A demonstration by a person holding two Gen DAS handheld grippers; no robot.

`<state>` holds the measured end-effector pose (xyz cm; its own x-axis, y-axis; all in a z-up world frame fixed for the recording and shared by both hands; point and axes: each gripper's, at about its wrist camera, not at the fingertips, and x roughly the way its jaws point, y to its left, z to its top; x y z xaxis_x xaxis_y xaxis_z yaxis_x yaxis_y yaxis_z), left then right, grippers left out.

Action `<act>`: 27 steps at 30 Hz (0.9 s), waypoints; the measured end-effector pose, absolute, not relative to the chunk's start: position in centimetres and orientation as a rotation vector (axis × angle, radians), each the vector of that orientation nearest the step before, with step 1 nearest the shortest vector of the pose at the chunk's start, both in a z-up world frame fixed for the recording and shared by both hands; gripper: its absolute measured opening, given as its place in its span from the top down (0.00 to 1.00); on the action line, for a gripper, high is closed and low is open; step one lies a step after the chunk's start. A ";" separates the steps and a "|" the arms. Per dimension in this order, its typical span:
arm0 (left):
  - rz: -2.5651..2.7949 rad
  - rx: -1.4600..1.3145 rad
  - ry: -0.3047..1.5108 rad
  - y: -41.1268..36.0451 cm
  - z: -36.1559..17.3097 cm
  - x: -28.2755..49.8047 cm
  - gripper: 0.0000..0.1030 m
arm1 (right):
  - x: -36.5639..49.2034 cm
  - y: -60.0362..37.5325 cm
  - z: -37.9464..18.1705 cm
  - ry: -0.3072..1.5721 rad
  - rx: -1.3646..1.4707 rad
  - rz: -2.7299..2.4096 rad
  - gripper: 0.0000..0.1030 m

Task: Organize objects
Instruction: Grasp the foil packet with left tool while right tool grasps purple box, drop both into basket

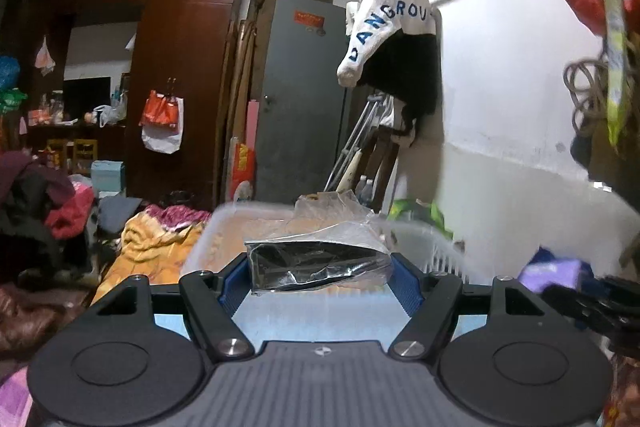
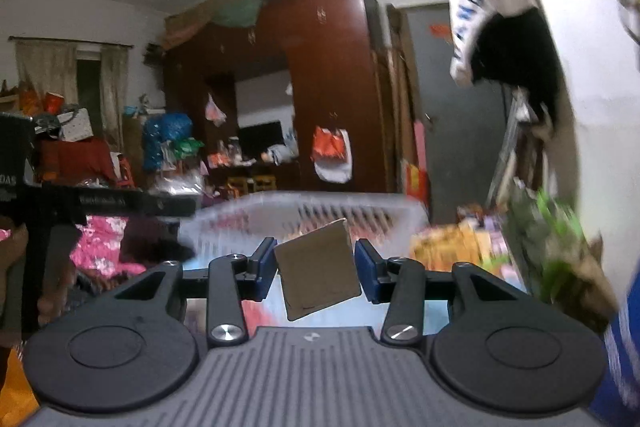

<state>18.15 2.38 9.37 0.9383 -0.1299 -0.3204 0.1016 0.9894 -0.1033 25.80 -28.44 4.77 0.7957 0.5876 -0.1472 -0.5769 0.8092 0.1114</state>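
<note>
My left gripper (image 1: 318, 273) is shut on a black item wrapped in clear plastic (image 1: 320, 263), held just in front of a white slotted plastic basket (image 1: 440, 251). My right gripper (image 2: 316, 267) is shut on a small brown cardboard box (image 2: 318, 267), which sits tilted between the blue pads. It hangs in front of the same white basket (image 2: 320, 215). The other gripper shows as a black shape at the right edge of the left wrist view (image 1: 592, 299) and at the left of the right wrist view (image 2: 80, 203).
A dark red wardrobe (image 1: 180, 67) and a grey door (image 1: 300, 99) stand at the back. Clothes and bedding (image 1: 152, 247) pile up on the left. A white garment (image 1: 384, 23) hangs on the right wall. Colourful packages (image 2: 460, 247) lie to the basket's right.
</note>
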 end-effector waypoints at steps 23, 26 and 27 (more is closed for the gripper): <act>-0.054 -0.073 0.303 5.7 3.6 12.1 0.00 | 24.6 -32.2 -0.5 0.249 0.077 0.559 0.00; -0.010 -0.097 0.318 6.6 1.2 10.5 0.05 | 24.3 -33.3 -2.6 0.281 0.104 0.555 0.00; -0.016 -0.108 0.320 6.8 0.9 10.2 0.05 | 24.3 -33.5 -3.2 0.293 0.118 0.562 0.01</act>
